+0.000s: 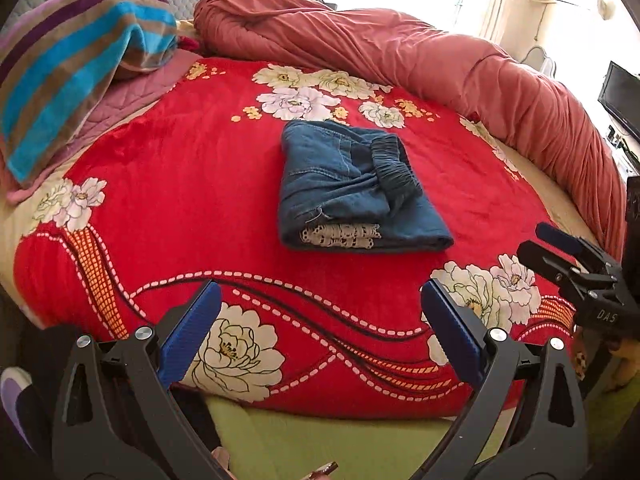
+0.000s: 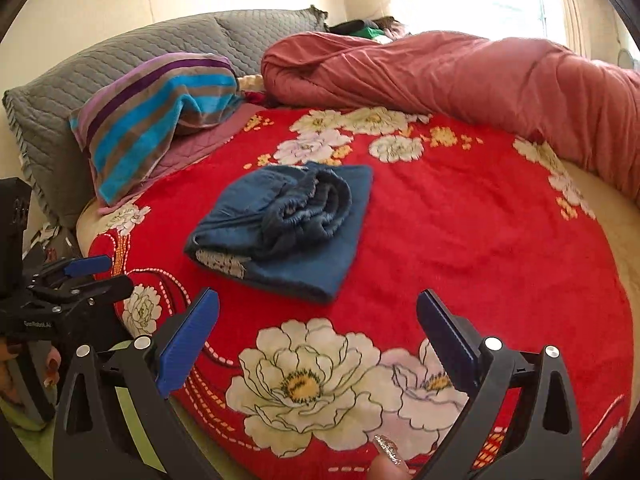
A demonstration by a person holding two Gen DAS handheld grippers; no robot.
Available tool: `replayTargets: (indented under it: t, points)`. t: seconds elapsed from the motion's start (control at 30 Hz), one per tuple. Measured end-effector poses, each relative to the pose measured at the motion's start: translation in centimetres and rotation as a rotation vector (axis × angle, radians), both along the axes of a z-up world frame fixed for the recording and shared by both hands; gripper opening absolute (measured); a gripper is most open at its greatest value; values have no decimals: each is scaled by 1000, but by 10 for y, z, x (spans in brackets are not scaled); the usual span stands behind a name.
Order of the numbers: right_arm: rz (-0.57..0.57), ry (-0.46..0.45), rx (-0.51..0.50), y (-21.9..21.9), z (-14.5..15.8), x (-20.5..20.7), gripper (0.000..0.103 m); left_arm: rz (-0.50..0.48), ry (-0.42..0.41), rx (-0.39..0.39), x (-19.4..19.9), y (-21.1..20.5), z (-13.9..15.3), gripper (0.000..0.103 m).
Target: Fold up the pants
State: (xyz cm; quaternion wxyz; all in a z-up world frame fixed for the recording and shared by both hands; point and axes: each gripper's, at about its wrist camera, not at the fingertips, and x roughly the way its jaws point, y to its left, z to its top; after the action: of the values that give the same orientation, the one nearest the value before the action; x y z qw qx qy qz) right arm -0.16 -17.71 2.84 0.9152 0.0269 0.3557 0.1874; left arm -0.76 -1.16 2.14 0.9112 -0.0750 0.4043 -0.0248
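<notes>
While the striped blue, brown and purple towel (image 1: 76, 76) lies draped over the pillows at the far left of the bed, nothing there bears on the job. Nearer the middle, the left gripper (image 1: 320, 320) hangs above the near edge of the red plush blanket with white flowers (image 1: 192, 184), its blue-padded fingers (image 1: 192, 332) spread wide with only blanket showing between them. Beyond it, in the centre of the blanket, sit the dark blue denim pants (image 1: 352, 188), doubled into a compact, roughly square bundle with the gathered elastic waistband on top and a strip of pale lace trim peeking from the near fold. To the right, the right gripper (image 2: 318, 336) is likewise held wide apart and grips nothing, well short of the bundle. Further right, the rolled rust-pink quilt (image 1: 440, 56) curves along the far side of the bed. Judging by the bundle, the folding looks essentially done; at most the rumpled waistband could be smoothed or squared up.
</notes>
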Motion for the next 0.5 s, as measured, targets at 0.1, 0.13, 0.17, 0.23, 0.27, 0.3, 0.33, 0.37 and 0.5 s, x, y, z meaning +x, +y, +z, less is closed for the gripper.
replayTargets:
  t: [0.1,0.13,0.17,0.23,0.27,0.3,0.33,0.37,0.5]
  points:
    - [-23,26,8,-2,-8,3,98,9,7,-4,0,2,-4,93]
    - [-25,33,10,-2,-10,4,98,12,10,-5,0,2,-5,93]
    - [-24,42,21,-2,-12,5,98,13,12,-5,0,3,-7,93]
    - [-23,44,30,-2,-12,7,98,18,18,2,1,2,-10,93]
    - [-20,42,29,0,-12,7,98,20,22,5,2,2,-11,93]
    - [-18,41,25,1,-13,8,98,24,27,7,2,2,-13,93]
    - [-15,42,22,2,-13,9,98,26,31,9,3,3,-14,93]
    - [-9,45,18,4,-14,9,98,27,35,10,4,3,-15,93]
    - [-10,58,11,5,-18,10,98,31,44,12,5,4,-17,93]
